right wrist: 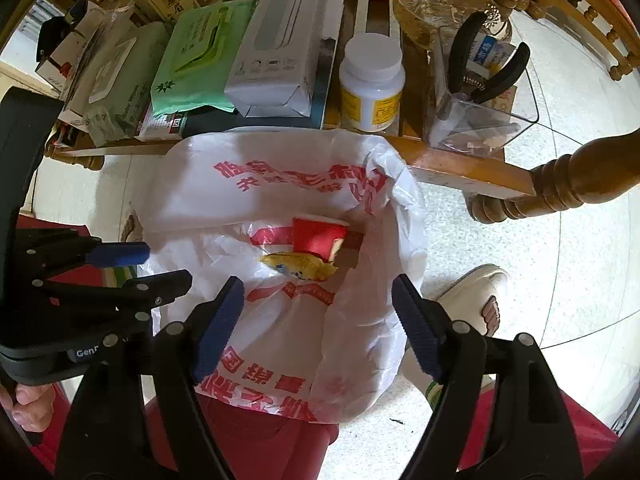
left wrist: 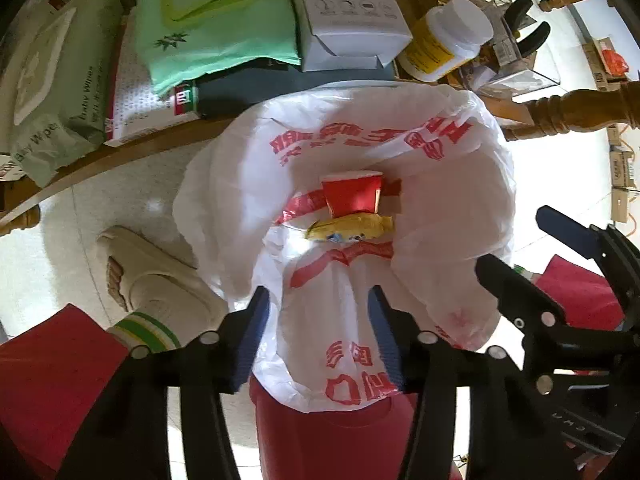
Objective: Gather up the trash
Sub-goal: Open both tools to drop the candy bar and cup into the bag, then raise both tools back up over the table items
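Note:
A white plastic bag (left wrist: 440,168) (right wrist: 280,184) with red print lines a bin and gapes open below both grippers. At its bottom lie a red paper cup (left wrist: 352,196) (right wrist: 318,238) on its side and, touching it, a crumpled yellow wrapper (left wrist: 352,230) (right wrist: 300,266). My left gripper (left wrist: 320,340) (right wrist: 168,265) hangs over the bag's near rim, open, nothing between its blue pads. My right gripper (right wrist: 318,320) (left wrist: 510,240) points straight down over the bag beside it, open wider and empty too.
Behind the bag a wooden table edge (right wrist: 460,164) carries a green wipes pack (left wrist: 216,32), a white box (left wrist: 348,12), a white pill bottle (right wrist: 372,84) and a clear bin with pliers (right wrist: 480,112). A turned table leg (right wrist: 560,184) and a person's slippered feet (left wrist: 152,276) (right wrist: 480,296) flank the bag.

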Motion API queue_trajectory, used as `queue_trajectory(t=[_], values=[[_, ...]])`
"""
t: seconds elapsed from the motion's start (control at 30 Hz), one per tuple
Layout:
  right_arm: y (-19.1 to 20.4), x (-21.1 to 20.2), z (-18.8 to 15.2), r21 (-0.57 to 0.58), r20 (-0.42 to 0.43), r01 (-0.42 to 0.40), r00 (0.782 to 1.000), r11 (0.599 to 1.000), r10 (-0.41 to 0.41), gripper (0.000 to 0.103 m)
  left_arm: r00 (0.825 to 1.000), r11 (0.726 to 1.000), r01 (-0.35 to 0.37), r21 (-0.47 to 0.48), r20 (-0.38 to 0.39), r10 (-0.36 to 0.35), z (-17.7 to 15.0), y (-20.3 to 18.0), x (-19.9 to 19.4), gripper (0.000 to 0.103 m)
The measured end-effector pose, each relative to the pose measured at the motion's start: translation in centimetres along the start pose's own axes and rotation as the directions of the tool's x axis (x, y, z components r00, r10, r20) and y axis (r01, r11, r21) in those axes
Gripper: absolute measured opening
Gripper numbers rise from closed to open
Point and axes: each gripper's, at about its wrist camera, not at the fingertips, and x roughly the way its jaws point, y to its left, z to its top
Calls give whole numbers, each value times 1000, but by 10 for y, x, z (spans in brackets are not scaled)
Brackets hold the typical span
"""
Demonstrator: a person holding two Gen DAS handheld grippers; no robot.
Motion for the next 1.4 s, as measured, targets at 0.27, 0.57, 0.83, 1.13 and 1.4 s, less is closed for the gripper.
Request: queue_trajectory(t=[0.27, 0.57, 0.83, 1.13, 1.4], values=[[-1, -11, -2, 15, 24, -1, 1000, 1000, 1, 75, 999, 999, -32, -1, 24, 32, -3, -2, -12, 62], [1, -84, -25, 36, 164, -41, 986, 999, 35, 81, 991, 998, -35, 47, 131, 28, -43, -7, -79, 78], [-7, -222, -50, 23, 383, -120, 918, 993, 102, 93, 978, 1000, 14, 5, 210, -15, -102, 13, -211, 80], [-16, -396, -35, -111, 630, -55, 768, 992, 113, 96, 871, 992, -125, -25, 475, 122, -102, 13, -392, 93], [-13, -476, -9, -219, 687, -38, 704, 975, 181, 96, 805, 968, -245, 55, 568, 172, -84, -25, -486, 95]])
